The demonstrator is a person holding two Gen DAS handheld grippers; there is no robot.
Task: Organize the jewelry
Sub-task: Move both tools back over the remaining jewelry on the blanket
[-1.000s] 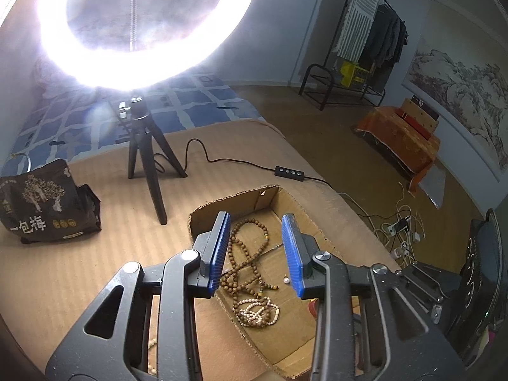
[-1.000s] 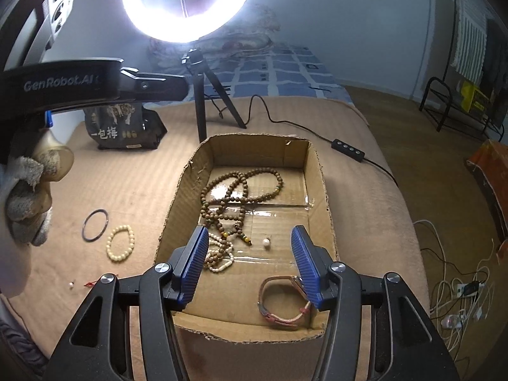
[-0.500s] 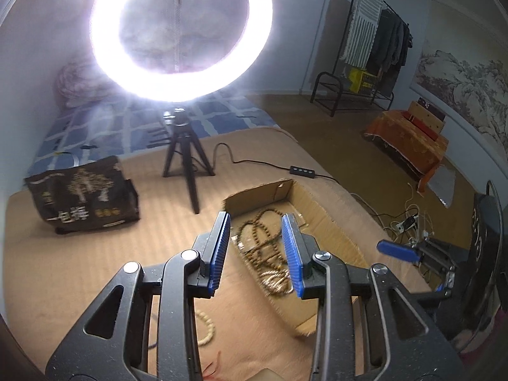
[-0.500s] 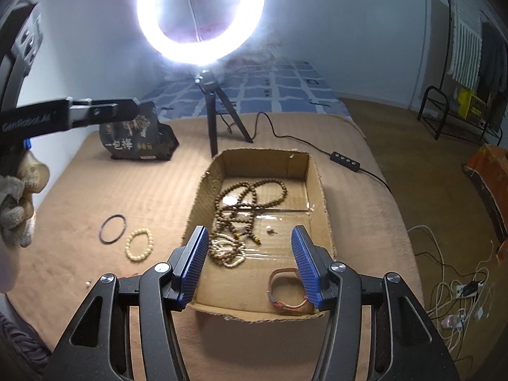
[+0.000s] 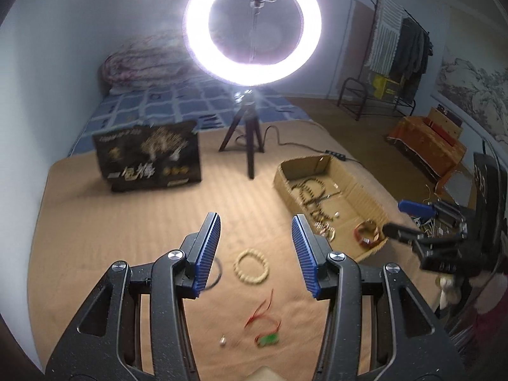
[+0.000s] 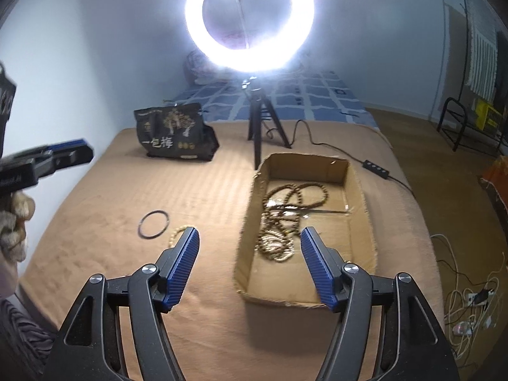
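Both tongs hang empty over a tan bed cover (image 5: 133, 222), their jaws opening.

A lit ring light (image 5: 252, 31) stands at twelve o'clock, a black bag (image 5: 149, 158) at ten, a cardboard box (image 6: 358, 197) of brown bead strands (image 6: 285, 216) at two. The left tongs (image 5: 255, 247) frame a cream bead bracelet (image 5: 251, 267) lying on the cover; a dark ring (image 6: 153, 224) lies just beside it. The right tongs (image 6: 249, 266) hover above the box's near left wall, gripping nothing.
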